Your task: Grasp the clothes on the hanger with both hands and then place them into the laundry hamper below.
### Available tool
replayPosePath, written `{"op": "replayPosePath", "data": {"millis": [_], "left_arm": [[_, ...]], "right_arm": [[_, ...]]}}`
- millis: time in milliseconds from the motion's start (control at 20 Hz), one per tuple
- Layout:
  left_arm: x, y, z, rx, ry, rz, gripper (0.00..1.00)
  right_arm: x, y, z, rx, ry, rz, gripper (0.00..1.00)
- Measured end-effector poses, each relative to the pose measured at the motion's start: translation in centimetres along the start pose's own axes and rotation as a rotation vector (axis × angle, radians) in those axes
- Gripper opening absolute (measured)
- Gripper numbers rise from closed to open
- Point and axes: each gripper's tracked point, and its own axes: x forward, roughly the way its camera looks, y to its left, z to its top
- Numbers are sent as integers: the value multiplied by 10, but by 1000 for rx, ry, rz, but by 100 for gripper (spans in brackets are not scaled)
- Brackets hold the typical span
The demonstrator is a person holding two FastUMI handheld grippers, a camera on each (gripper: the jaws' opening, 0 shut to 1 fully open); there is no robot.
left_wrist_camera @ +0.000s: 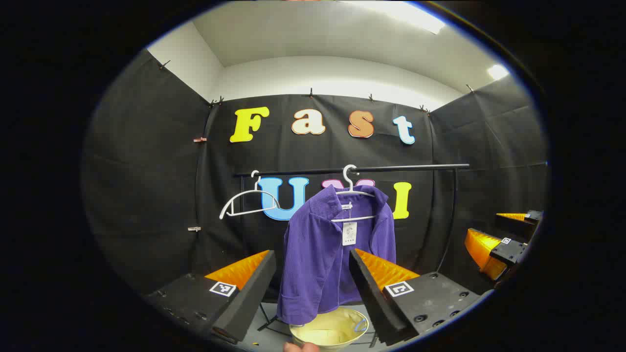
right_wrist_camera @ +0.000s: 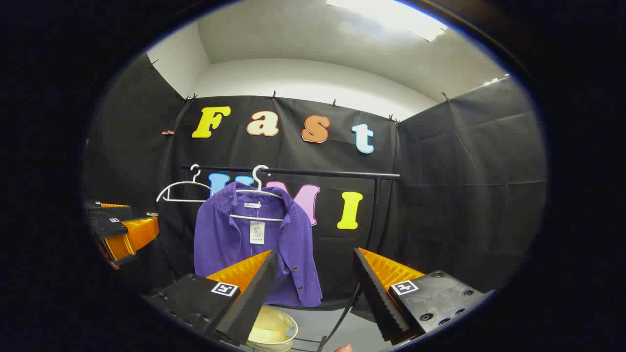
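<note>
A: Where does the garment hang?

B: A purple ribbed cloth jacket (left_wrist_camera: pixel 337 249) hangs on a white wire hanger (left_wrist_camera: pixel 353 195), which hooks over a thin black horizontal rail (left_wrist_camera: pixel 352 170). A paper tag dangles at the jacket's collar. To one side of the jacket on that rail hangs a second white hanger (left_wrist_camera: pixel 244 200), bare.

A: And the hamper?

B: A pale yellow round fabric hamper (left_wrist_camera: pixel 328 332) sits directly below the jacket, its mouth open upward. The jacket's hem hangs just above its rim. In the right gripper view the same hamper (right_wrist_camera: pixel 271 332) shows low down, partly behind a finger.

A: What are the grippers doing?

B: The left gripper (left_wrist_camera: pixel 313 283) has its fingers spread wide, holding nothing. Seen along those fingers, the jacket lies between them but farther off, apart from both. The right gripper (right_wrist_camera: pixel 313 283) is likewise spread and empty, aimed a little to the side of the jacket (right_wrist_camera: pixel 254 244), toward the rail's upright end. Each view also catches the other gripper off at its edge, away from the jacket.

A: How far along is the task?

B: By my judgement, nothing is done yet. The jacket is fully on its hanger and neither gripper touches it. Still to come: closing in on the cloth with both grippers, gripping, drawing it off, lowering it into the hamper.
</note>
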Motion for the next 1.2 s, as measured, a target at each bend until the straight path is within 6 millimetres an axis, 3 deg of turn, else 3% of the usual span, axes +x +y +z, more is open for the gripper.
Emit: {"op": "replayPosePath", "data": {"millis": [800,1000,1200], "left_arm": [[-1,-4,0,14,4,-8,94],[9,-6,-2,17,5,-2,94],[25,-11,-11,28,16,15,94]], "right_arm": [[0,0,0,2,4,-2,97],[11,2,-9,3,16,20,97],[37,7,-22,14,23,58,97]]}}
